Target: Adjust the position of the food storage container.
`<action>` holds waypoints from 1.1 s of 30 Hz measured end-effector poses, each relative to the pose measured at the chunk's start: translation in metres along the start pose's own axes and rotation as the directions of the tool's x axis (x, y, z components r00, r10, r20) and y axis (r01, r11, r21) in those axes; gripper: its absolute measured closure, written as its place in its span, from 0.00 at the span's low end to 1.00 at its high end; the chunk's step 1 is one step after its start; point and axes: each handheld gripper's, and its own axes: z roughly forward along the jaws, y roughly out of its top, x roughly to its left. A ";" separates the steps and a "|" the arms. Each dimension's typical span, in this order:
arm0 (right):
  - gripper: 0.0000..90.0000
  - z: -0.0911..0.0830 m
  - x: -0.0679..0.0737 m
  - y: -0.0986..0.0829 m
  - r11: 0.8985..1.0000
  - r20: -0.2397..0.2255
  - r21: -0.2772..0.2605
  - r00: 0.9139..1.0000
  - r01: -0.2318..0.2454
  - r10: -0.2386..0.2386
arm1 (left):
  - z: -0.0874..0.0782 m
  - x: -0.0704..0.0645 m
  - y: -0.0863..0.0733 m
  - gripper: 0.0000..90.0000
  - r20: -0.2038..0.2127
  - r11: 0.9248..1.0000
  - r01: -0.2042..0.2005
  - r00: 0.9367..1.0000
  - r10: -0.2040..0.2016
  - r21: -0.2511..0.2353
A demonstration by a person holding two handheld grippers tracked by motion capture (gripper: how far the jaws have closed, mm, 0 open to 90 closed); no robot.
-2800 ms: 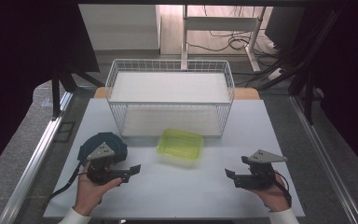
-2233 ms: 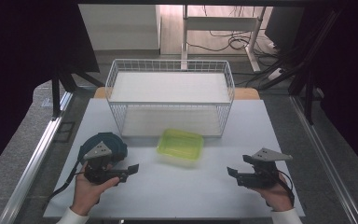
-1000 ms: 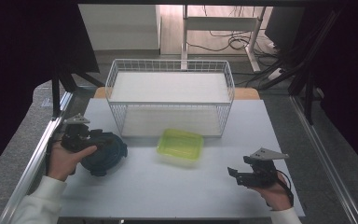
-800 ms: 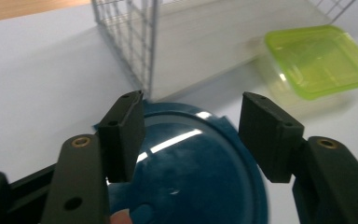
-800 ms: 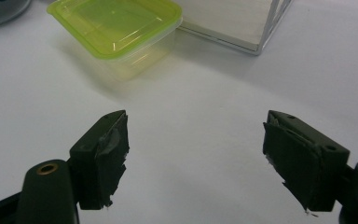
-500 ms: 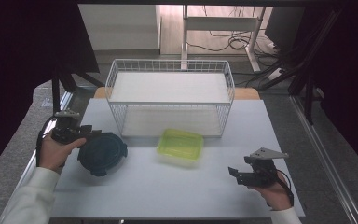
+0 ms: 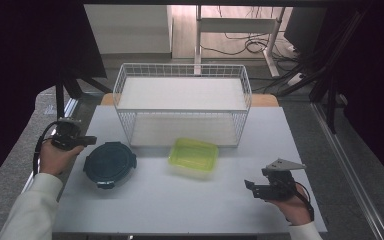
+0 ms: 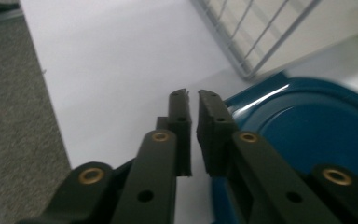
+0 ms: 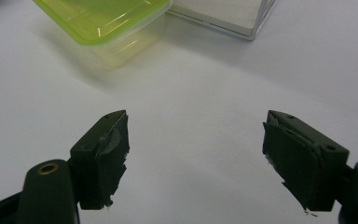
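On the white desk [image 7: 145, 205] before the wire basket [image 7: 182, 102], the left tool [image 7: 87, 141] has swung out to the left rim of the blue round container [image 7: 110, 162], jaws nearly closed on nothing, likely lining up a push; right tool [image 7: 250, 186] waits open

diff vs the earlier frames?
The left tool swung from the near side of the blue round container out to its far-left edge, jaws nearly closed on nothing. The container, green box, wire basket and open right tool stayed put.
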 end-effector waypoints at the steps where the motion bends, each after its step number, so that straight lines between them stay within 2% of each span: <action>1: 0.25 0.000 0.000 0.000 1.000 0.000 0.001 1.000 0.001 -0.001 | 0.001 0.003 -0.002 0.97 -0.002 1.000 0.005 1.000 -0.005 0.004; 7: 0.25 0.003 0.001 -0.001 1.000 0.000 0.010 1.000 0.004 -0.004 | 0.010 0.010 -0.010 1.00 0.003 0.999 -0.001 1.000 0.001 0.050; 10: 0.25 0.003 0.001 -0.001 1.000 0.000 0.011 1.000 0.004 -0.004 | 0.014 0.008 -0.009 1.00 0.008 0.997 -0.035 0.999 0.034 0.074; 13: 0.25 0.003 0.001 -0.001 1.000 0.001 0.011 1.000 0.005 -0.005 | 0.016 0.006 -0.006 1.00 0.014 0.996 -0.044 0.999 0.043 0.073; 18: 0.25 0.002 0.000 -0.001 1.000 0.002 0.009 1.000 0.006 -0.006 | 0.021 0.001 -0.003 1.00 0.035 0.993 -0.075 0.997 0.072 0.096; 20: 0.25 0.002 0.000 -0.001 1.000 0.001 0.008 1.000 0.005 -0.005 | 0.023 -0.002 -0.003 1.00 0.032 0.991 -0.090 0.996 0.087 0.102; 27: 0.25 0.001 0.000 0.000 1.000 0.001 0.007 1.000 0.005 -0.005 | 0.027 -0.005 -0.001 1.00 0.018 0.989 -0.099 0.995 0.097 0.114; 33: 0.25 0.001 0.000 0.001 1.000 -0.001 0.007 1.000 0.004 -0.004 | 0.029 -0.013 -0.002 1.00 0.036 0.986 -0.124 0.992 0.121 0.115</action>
